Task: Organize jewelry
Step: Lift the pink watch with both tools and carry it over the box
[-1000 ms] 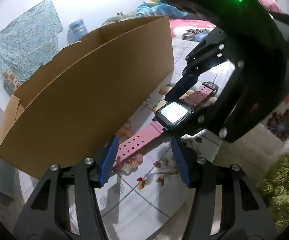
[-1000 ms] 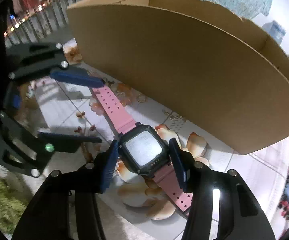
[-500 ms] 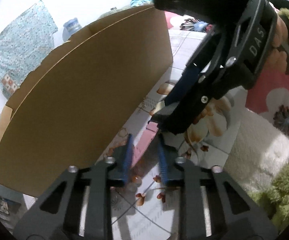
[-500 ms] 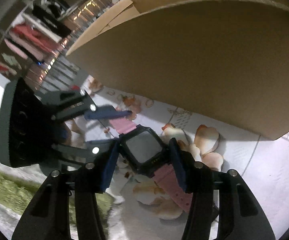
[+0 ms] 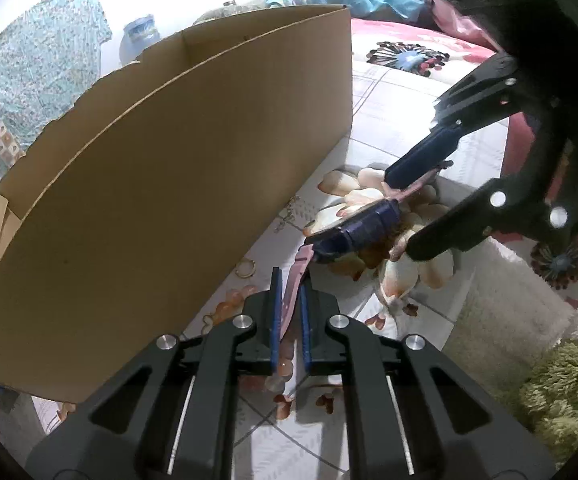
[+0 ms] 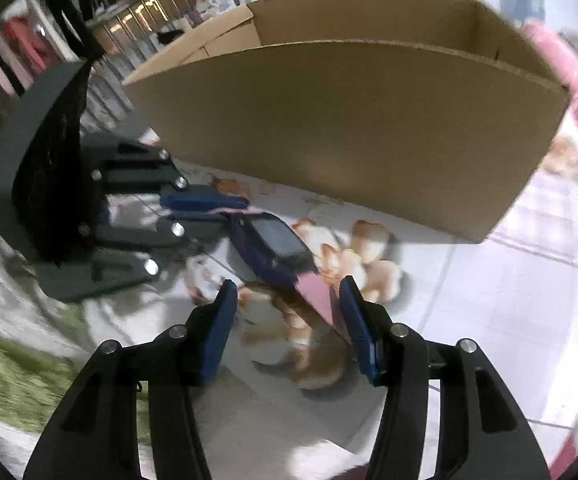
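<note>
Just in front of the long wall of the cardboard box, the watch hangs tilted above the floral cloth, its dark case turned edge-on in the left wrist view. The left hand-held gripper is clamped on the pink strap, its blue pads pressed close on either side of the band. The right hand-held gripper stands with its fingers spread wide and nothing between them; in its own view the far end of the pink strap lies in the gap but touches neither pad, and the watch face sits just ahead of the fingertips, further toward the box. From the left wrist view, that right hand-held gripper reaches in from the side away from the box, one blue finger above the case and one black finger below it. On the cloth near the foot of the box wall lie a small gold ring and a string of pale orange beads. A green shaggy rug lies well apart from the box, beyond the cloth's edge. The right wrist picture is blurred, so finer detail there is hard to tell.
</note>
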Demonstrator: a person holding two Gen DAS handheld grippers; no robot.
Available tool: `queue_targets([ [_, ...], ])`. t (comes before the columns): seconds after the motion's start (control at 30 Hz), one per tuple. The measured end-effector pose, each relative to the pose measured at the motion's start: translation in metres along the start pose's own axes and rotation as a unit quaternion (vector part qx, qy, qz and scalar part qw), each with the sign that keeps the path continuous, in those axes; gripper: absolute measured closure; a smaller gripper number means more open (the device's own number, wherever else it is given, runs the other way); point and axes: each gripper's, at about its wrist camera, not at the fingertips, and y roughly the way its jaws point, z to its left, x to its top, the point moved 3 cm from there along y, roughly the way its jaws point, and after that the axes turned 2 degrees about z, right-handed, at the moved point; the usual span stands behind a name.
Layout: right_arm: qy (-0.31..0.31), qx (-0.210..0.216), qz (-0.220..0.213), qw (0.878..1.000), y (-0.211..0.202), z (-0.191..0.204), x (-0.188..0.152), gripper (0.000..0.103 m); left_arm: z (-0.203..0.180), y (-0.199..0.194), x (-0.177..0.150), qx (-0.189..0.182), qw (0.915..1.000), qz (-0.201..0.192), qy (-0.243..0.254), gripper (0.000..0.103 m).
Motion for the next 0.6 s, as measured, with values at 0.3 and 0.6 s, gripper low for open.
queue_targets([
  [0.3, 0.006, -0.112, -0.021, 0.993, -0.011, -0.016, -0.015, 0.081, -0.004, 0.001, 0.002, 0.011, 0.9999, -0.002, 0.004, 0.097],
  [0.6, 0.047, -0.177, -0.086, 0.979, -0.033, -0.004, -0.012, 0.096, -0.007, -0.015, 0.011, 0.022, 0.9991, -0.033, 0.014, 0.101],
])
